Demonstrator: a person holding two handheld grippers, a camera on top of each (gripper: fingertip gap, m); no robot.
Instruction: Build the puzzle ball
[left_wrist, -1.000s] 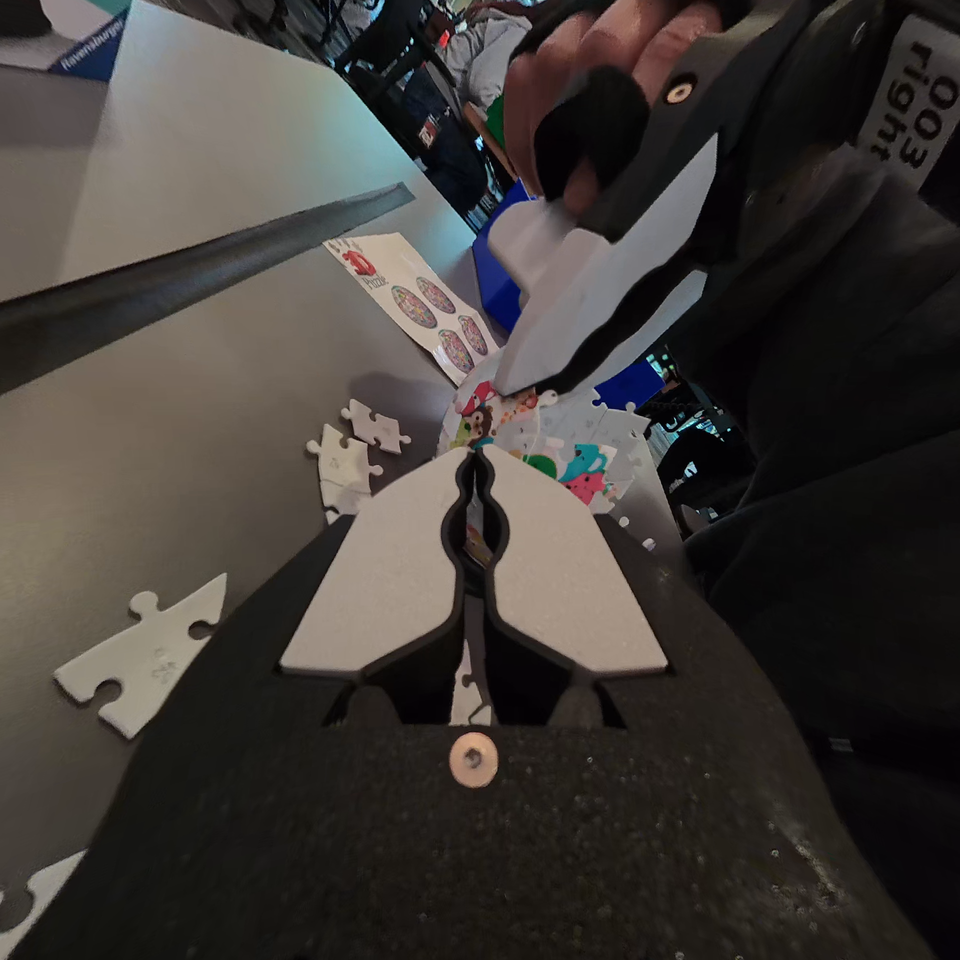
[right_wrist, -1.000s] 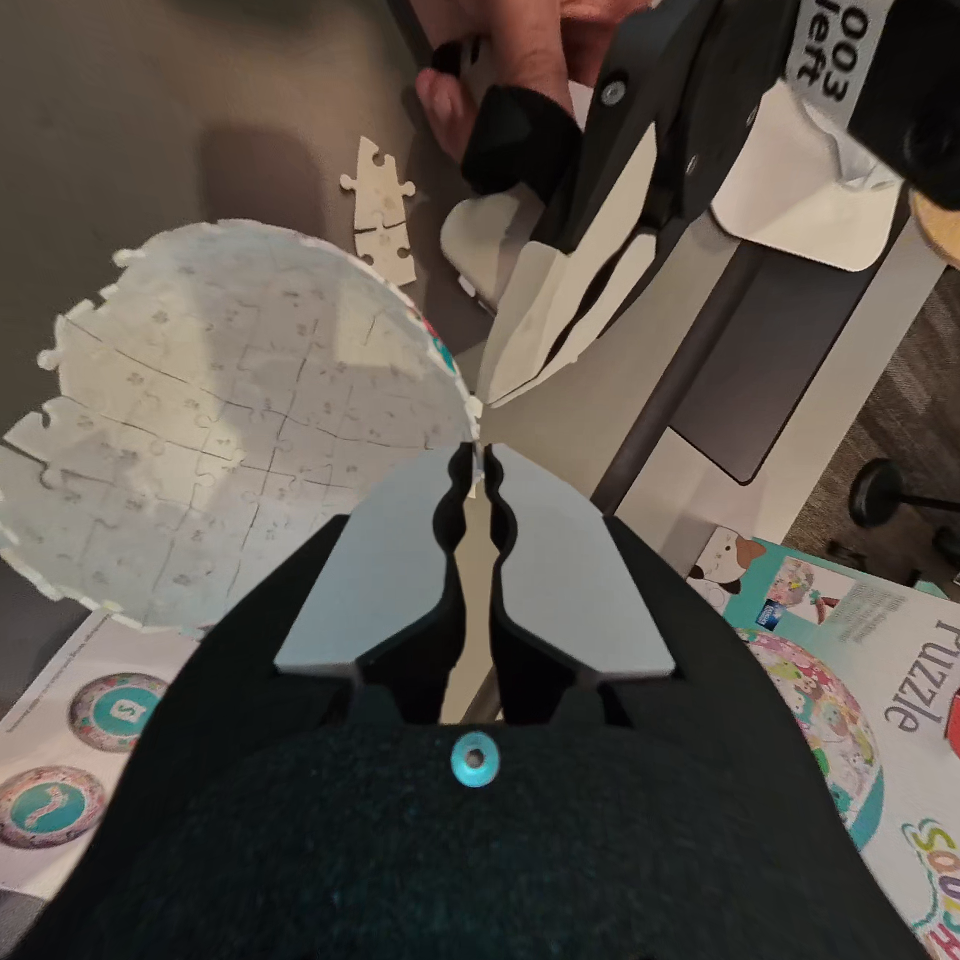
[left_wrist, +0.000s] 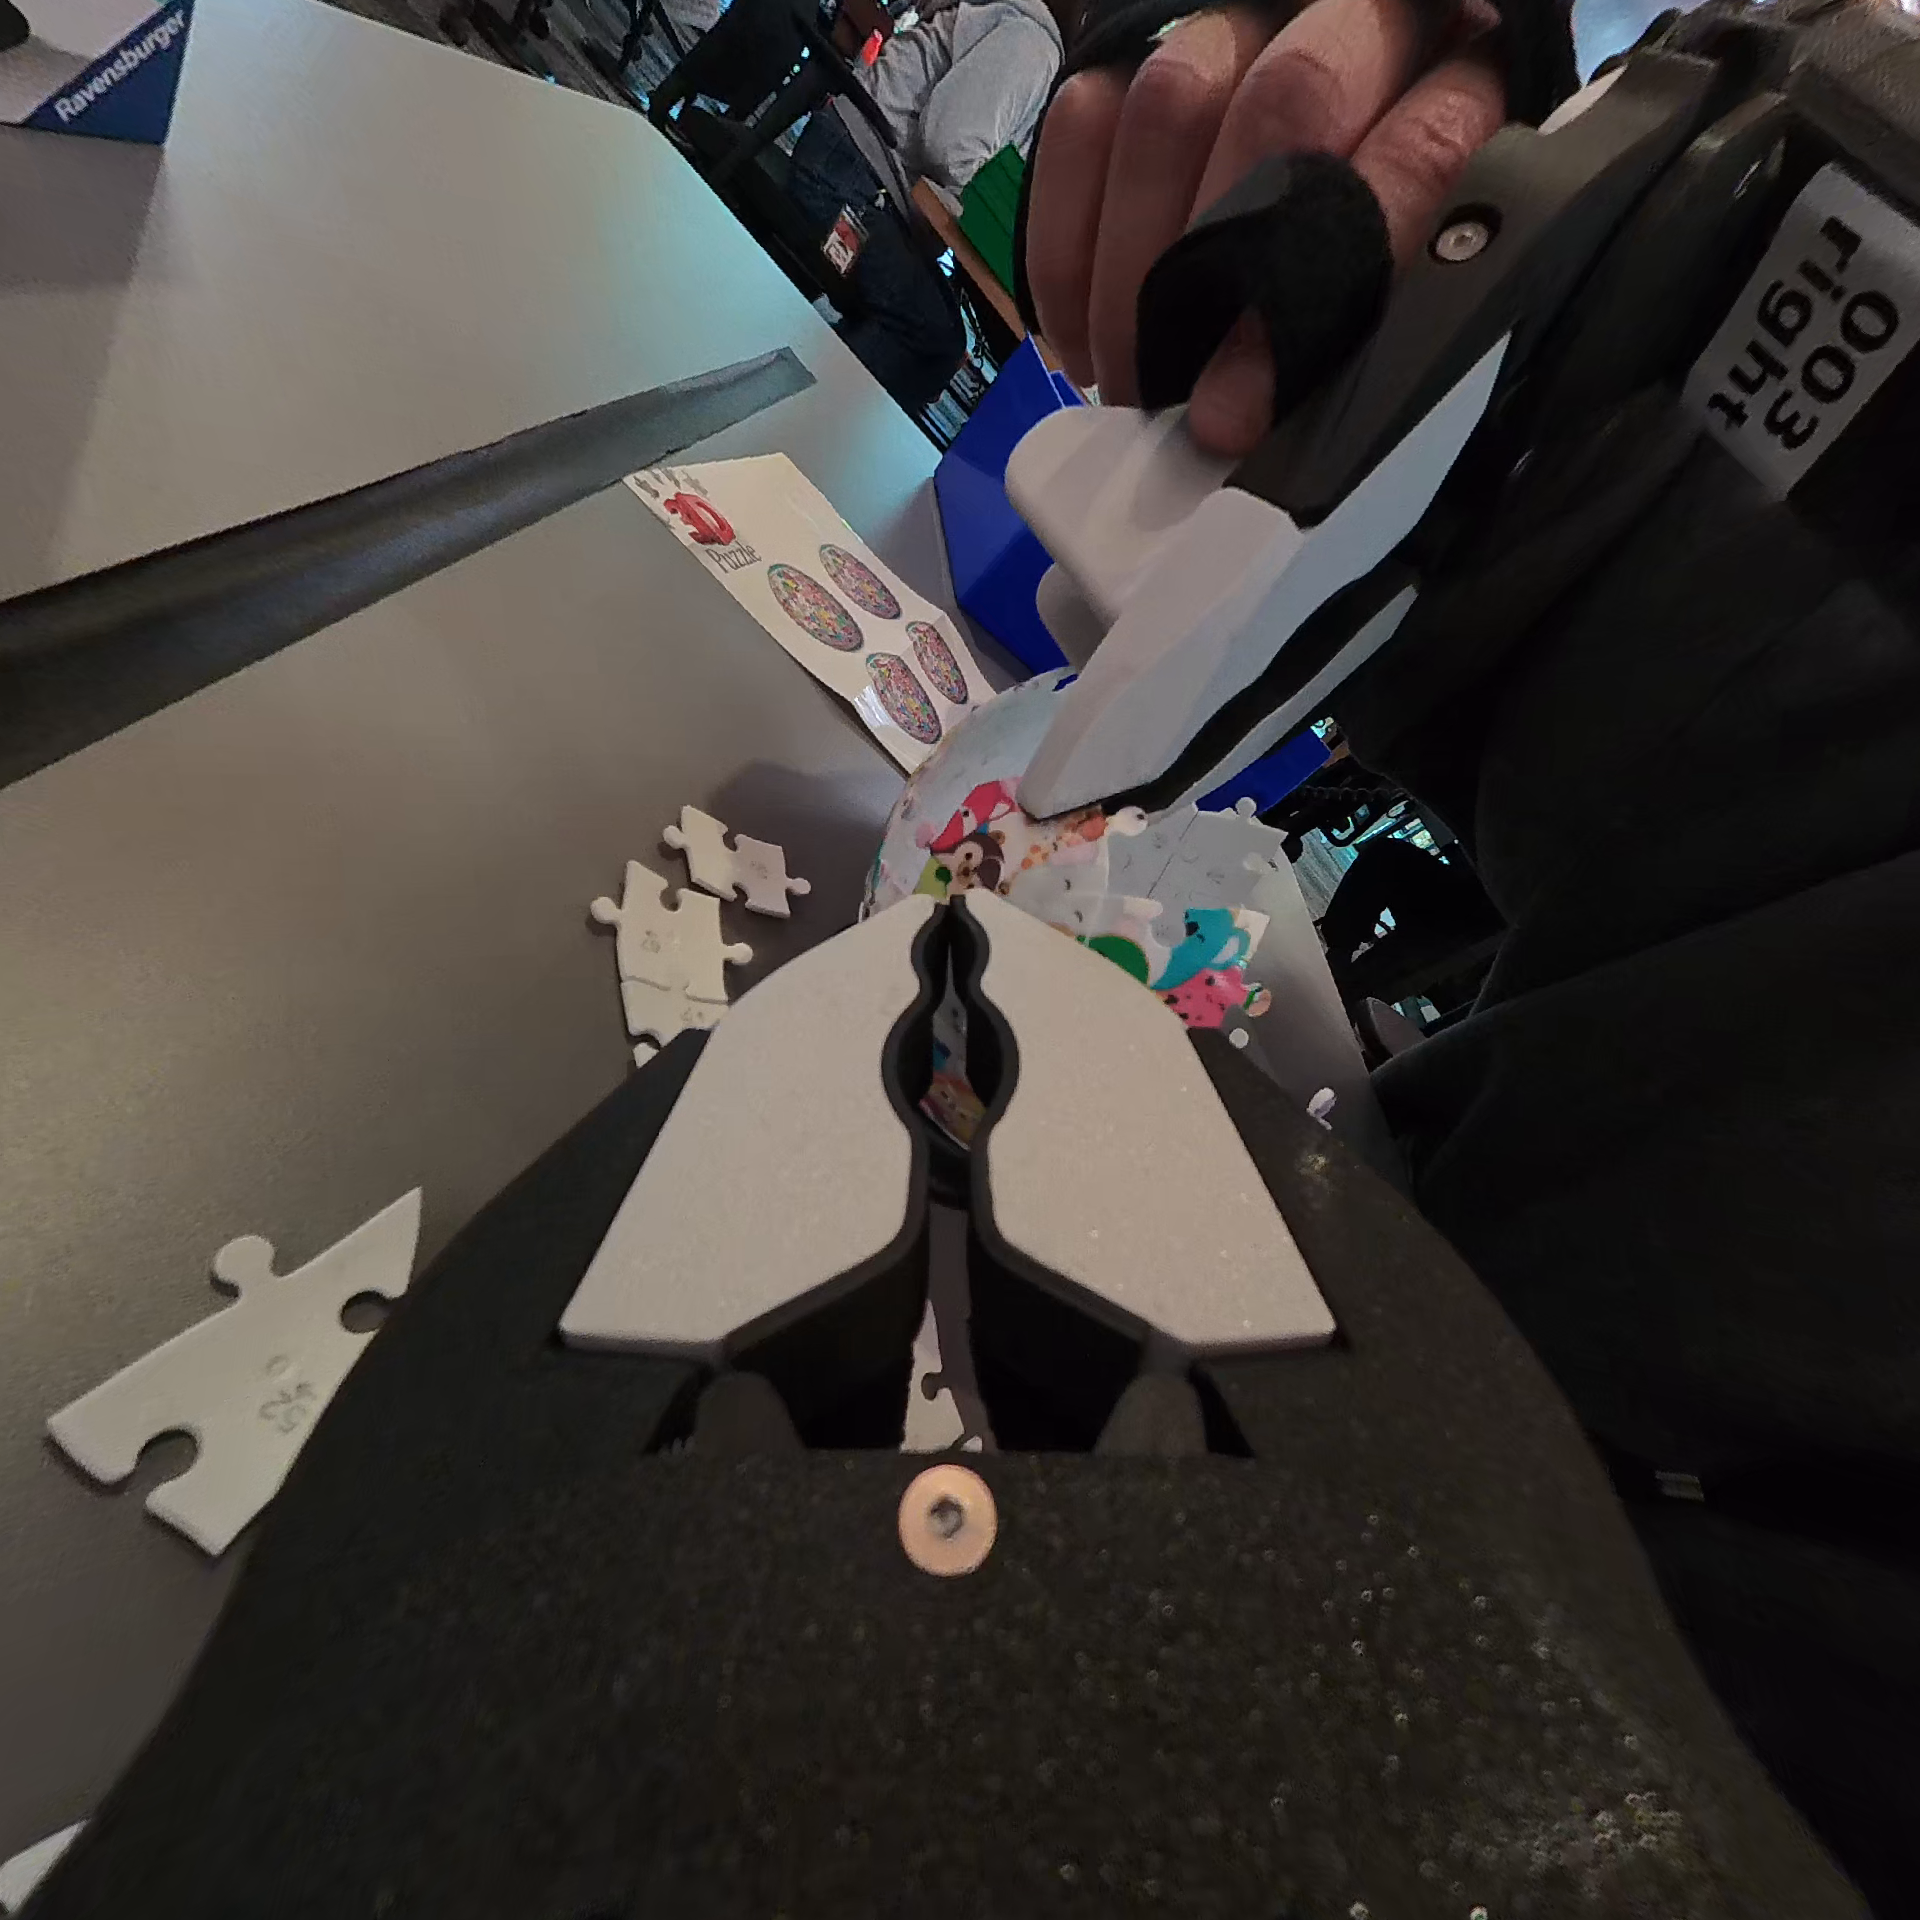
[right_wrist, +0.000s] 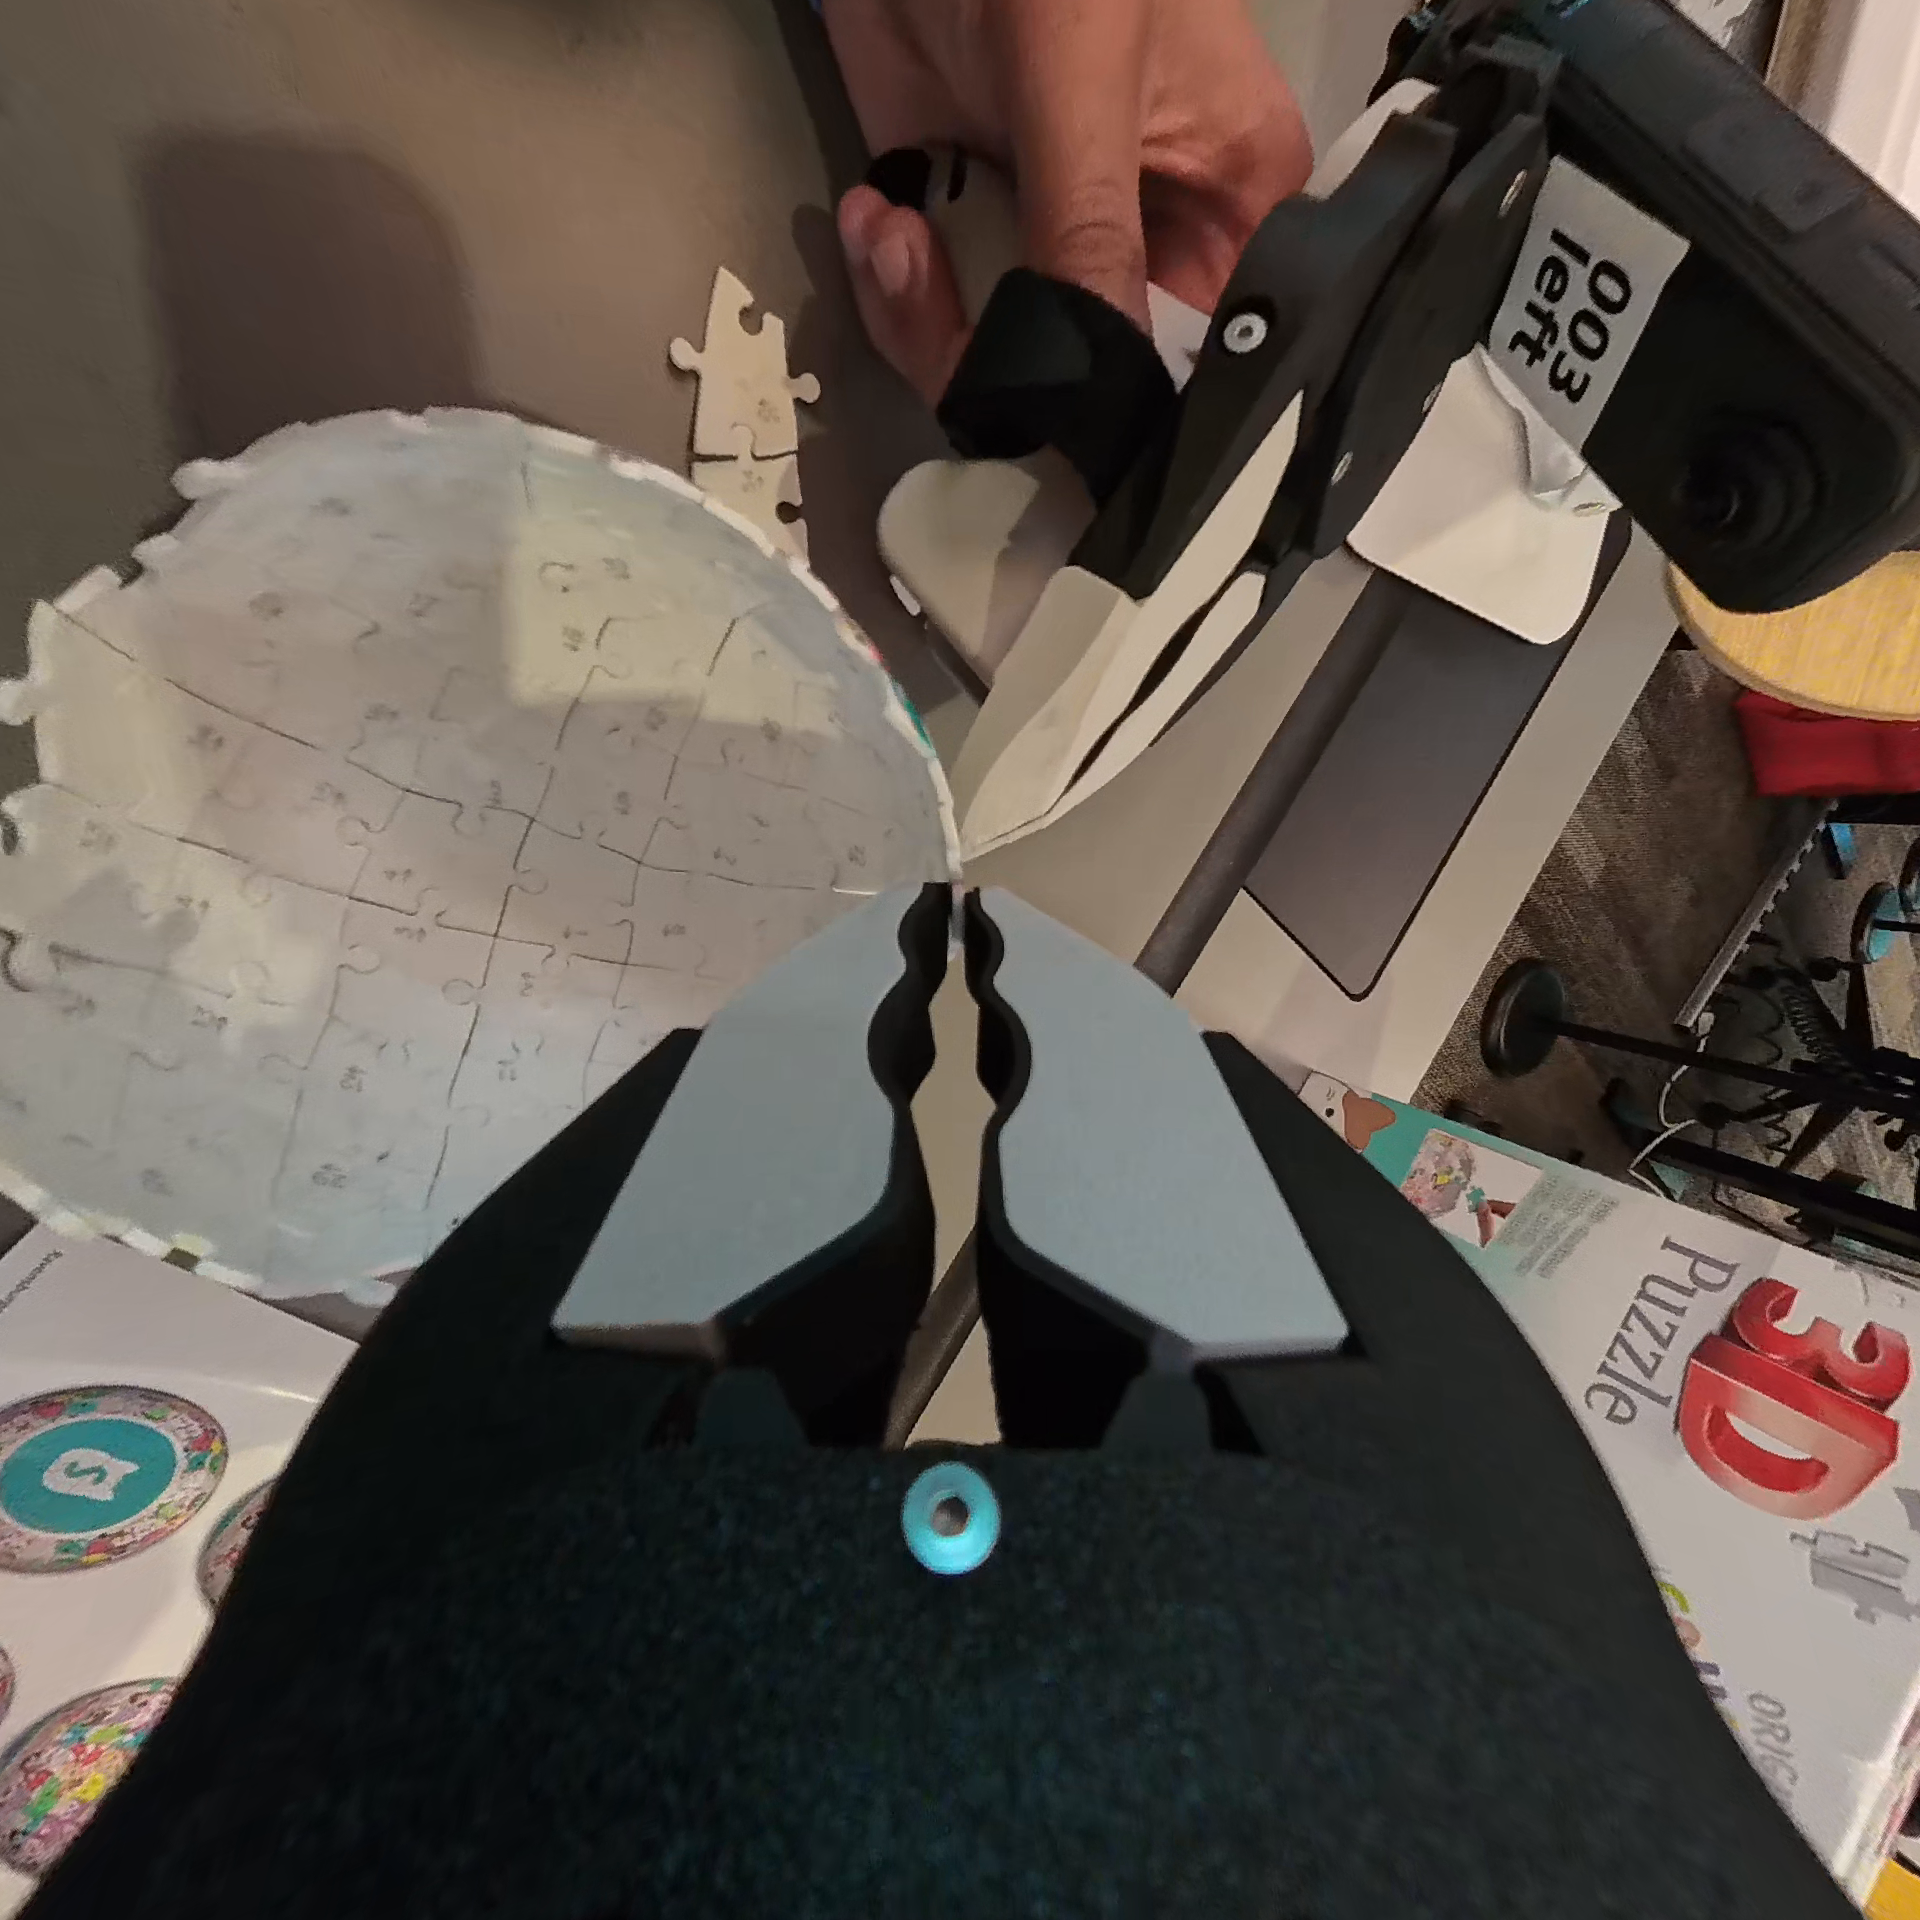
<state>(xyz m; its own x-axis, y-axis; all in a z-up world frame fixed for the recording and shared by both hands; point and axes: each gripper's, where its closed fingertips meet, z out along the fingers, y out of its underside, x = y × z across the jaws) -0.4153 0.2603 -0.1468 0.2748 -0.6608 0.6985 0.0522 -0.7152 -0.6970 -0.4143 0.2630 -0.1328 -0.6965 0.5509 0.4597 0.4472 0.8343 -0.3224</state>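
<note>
both grippers pinch the rim of the half-built puzzle ball over the grey table.

seen from the right wrist view, the puzzle ball (right_wrist: 416, 831) is an open bowl of joined pieces showing its pale inside, held just above the table (right_wrist: 312, 208); the right gripper (right_wrist: 954, 902) has its jaws clenched on the rim edge, and the left gripper (right_wrist: 971, 844) meets the same spot from the other side, jaws closed on the rim too. from the left wrist view, the left gripper (left_wrist: 951, 909) has the ball's colourful outside (left_wrist: 971, 852) at its tips, with the right gripper (left_wrist: 1081, 800) coming down on top. loose pieces (left_wrist: 707, 904) lie white side up just beside the ball, another piece (left_wrist: 249, 1361) nearer the camera. a printed leaflet (left_wrist: 810, 592) lies behind the ball, and a puzzle box (right_wrist: 1714, 1403) sits at lower right.
</note>
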